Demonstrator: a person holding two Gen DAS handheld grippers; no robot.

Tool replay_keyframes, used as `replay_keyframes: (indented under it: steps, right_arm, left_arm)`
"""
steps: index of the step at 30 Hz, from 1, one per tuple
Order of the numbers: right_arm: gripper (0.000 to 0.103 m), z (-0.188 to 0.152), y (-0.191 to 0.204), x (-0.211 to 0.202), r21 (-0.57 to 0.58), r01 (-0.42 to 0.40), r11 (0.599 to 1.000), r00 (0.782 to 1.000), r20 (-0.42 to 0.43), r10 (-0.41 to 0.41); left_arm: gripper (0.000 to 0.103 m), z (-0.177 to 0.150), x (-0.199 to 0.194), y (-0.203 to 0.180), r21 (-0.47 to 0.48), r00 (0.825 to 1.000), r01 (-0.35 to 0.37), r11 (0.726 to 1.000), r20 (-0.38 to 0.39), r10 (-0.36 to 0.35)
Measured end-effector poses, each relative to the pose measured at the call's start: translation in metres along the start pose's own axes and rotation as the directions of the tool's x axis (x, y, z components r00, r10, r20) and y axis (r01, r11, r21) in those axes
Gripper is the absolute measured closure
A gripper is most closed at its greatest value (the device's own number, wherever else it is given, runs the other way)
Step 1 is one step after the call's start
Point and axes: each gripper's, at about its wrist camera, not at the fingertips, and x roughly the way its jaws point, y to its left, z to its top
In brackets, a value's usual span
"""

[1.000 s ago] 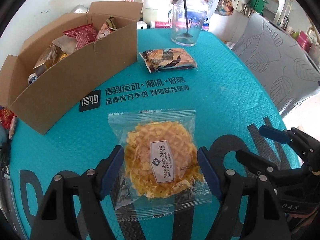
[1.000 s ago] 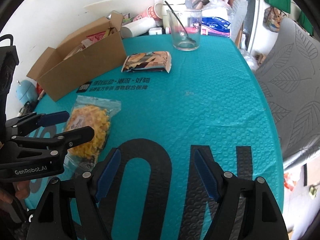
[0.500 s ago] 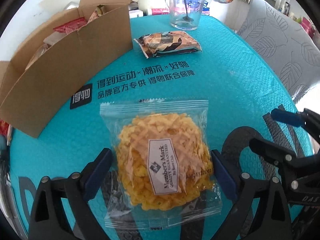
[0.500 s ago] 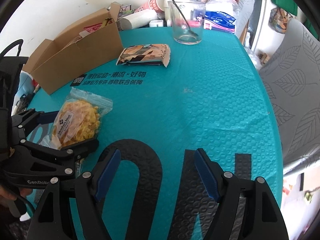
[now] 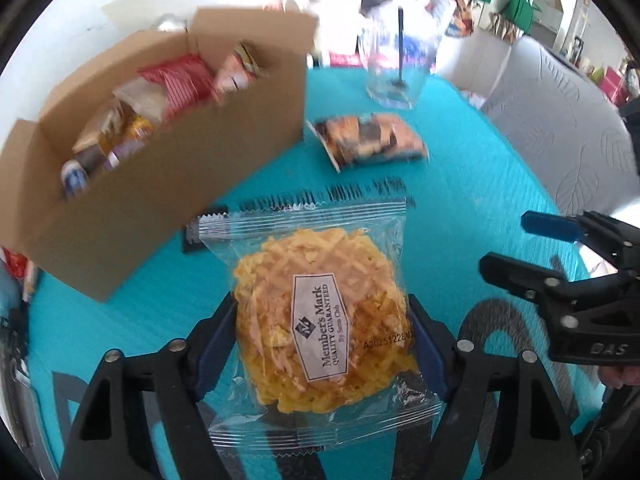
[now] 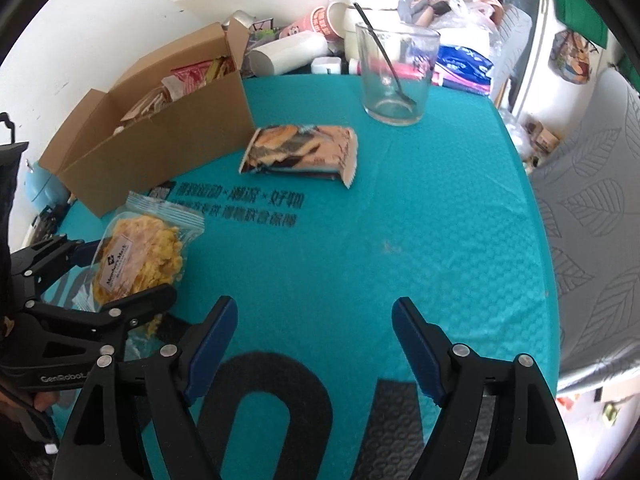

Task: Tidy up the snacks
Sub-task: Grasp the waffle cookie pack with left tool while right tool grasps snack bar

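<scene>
My left gripper is shut on a clear packet of yellow waffle snack and holds it lifted above the teal table mat; the packet also shows in the right wrist view. An open cardboard box with several snack packs inside stands at the left, also seen in the right wrist view. A brown and orange snack packet lies on the mat beside the box, also in the right wrist view. My right gripper is open and empty over the mat.
A glass with a spoon stands at the far side of the mat. Paper cups, a kettle and bags crowd the back edge. A grey leaf-patterned sofa lies to the right.
My left gripper has closed on the waffle packet and lifted it off the mat toward the box. My right gripper has stayed open and shifted slightly.
</scene>
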Motion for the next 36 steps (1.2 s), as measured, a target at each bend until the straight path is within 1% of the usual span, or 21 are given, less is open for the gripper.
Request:
replay_keyframes:
  steps: [6, 8, 10, 13, 16, 19, 24, 27, 28, 33, 34, 36]
  right_arm:
    - [0.022, 0.03, 0.011, 0.005, -0.058, -0.02, 0.998, 1.0, 0.015, 0.021]
    - [0.014, 0.04, 0.014, 0.009, -0.069, -0.028, 0.997, 0.999, 0.021, 0.03]
    - [0.014, 0.052, 0.015, 0.013, -0.069, -0.048, 0.997, 0.998, 0.027, 0.05]
    - [0.008, 0.067, 0.014, 0.02, -0.046, -0.059, 0.997, 0.998, 0.031, 0.061]
    - [0.007, 0.084, 0.009, 0.033, -0.017, -0.063, 0.998, 0.997, 0.031, 0.063]
    - [0.003, 0.097, 0.006, 0.05, -0.002, -0.075, 0.997, 0.997, 0.013, 0.075]
    - [0.003, 0.112, 0.003, 0.083, -0.004, -0.077, 0.997, 0.997, -0.028, 0.077]
    - [0.003, 0.117, -0.002, 0.096, 0.019, -0.089, 0.996, 0.995, -0.036, 0.089]
    - [0.001, 0.118, -0.003, 0.1, 0.026, -0.089, 0.996, 0.995, -0.04, 0.09]
    - [0.0, 0.12, -0.003, 0.115, 0.024, -0.066, 0.998, 0.996, -0.063, 0.068]
    - [0.001, 0.12, -0.001, 0.115, 0.009, -0.055, 0.998, 0.997, -0.051, 0.056]
    - [0.009, 0.118, 0.0, 0.114, -0.002, -0.037, 0.999, 0.998, -0.046, 0.037]
  left_arm:
    - [0.025, 0.019, -0.033, 0.011, -0.021, 0.995, -0.02, 1.0, 0.094, 0.022]
    - [0.025, 0.026, -0.043, 0.015, -0.029, 0.992, -0.028, 0.999, 0.124, 0.031]
    - [0.025, 0.034, -0.05, 0.018, -0.038, 0.988, -0.043, 0.998, 0.148, 0.048]
    - [0.025, 0.048, -0.049, 0.019, -0.056, 0.984, -0.053, 0.997, 0.164, 0.061]
    - [0.025, 0.062, -0.043, 0.022, -0.072, 0.984, -0.048, 0.996, 0.169, 0.06]
    - [0.025, 0.07, -0.038, 0.026, -0.081, 0.984, -0.036, 0.996, 0.17, 0.05]
    - [0.025, 0.079, -0.03, 0.029, -0.084, 0.985, -0.03, 0.996, 0.169, 0.044]
    - [0.025, 0.081, -0.026, 0.031, -0.088, 0.985, -0.025, 0.996, 0.166, 0.04]
    - [0.025, 0.082, -0.023, 0.032, -0.091, 0.986, -0.022, 0.996, 0.161, 0.036]
    - [0.025, 0.082, -0.019, 0.031, -0.088, 0.988, -0.016, 0.996, 0.149, 0.029]
    - [0.025, 0.082, -0.019, 0.031, -0.088, 0.989, -0.016, 0.996, 0.148, 0.029]
    - [0.025, 0.081, -0.02, 0.033, -0.093, 0.989, -0.017, 0.996, 0.147, 0.03]
